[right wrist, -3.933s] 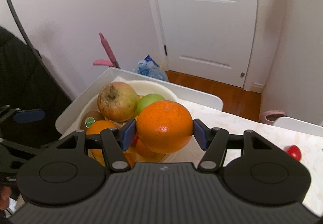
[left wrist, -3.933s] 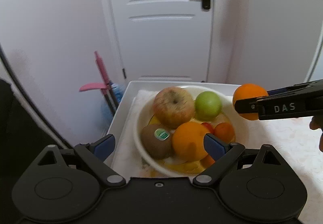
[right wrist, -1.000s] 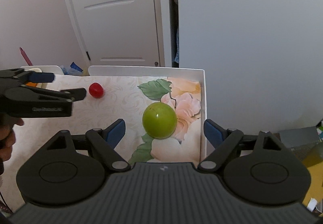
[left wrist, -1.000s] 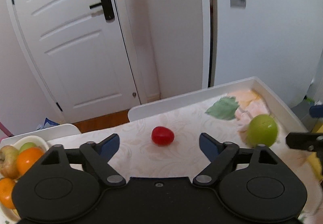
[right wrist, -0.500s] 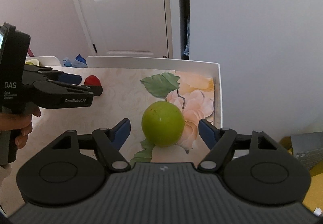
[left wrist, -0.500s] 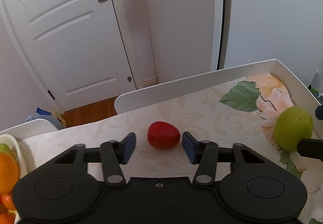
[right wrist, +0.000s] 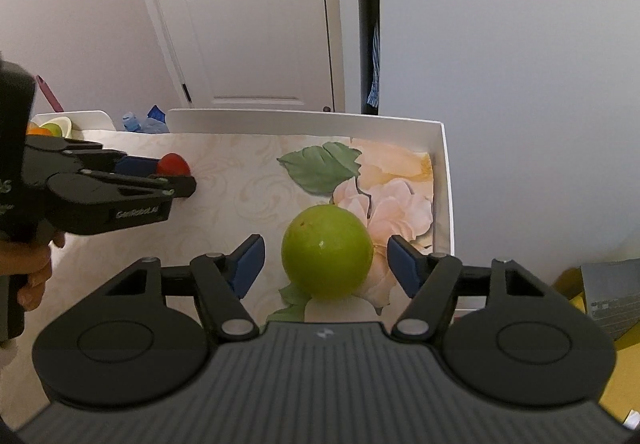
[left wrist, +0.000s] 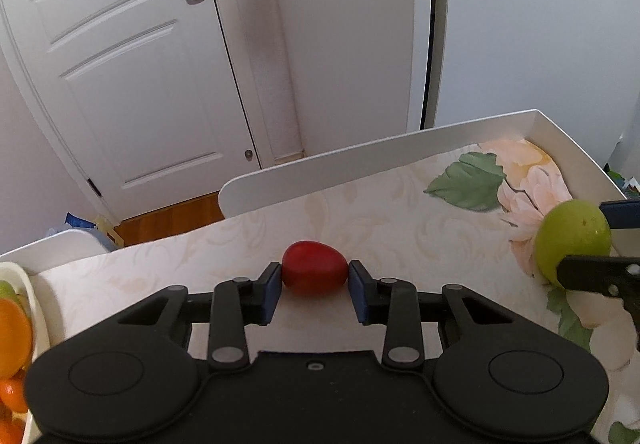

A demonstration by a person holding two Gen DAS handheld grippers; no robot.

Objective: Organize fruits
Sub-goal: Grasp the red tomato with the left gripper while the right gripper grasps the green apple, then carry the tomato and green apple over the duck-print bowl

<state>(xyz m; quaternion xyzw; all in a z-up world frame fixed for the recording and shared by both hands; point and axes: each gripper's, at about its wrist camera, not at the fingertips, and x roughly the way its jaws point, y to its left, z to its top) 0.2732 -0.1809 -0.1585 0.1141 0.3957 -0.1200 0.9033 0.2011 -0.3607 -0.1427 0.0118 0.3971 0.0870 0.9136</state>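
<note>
Fruit on the tray: two loose pieces, two grippers.
One red fruit (left wrist: 315, 268) lies mid-tray (left wrist: 360, 156), pinched between the closing pads of the left gripper (left wrist: 315, 278). One green fruit (right wrist: 327, 251) sits near the tray's right edge on the flower print, between the closing right gripper (right wrist: 326, 262) jaws, pads not touching. One bowl (left wrist: 34, 300) of oranges stands at the left end.
</note>
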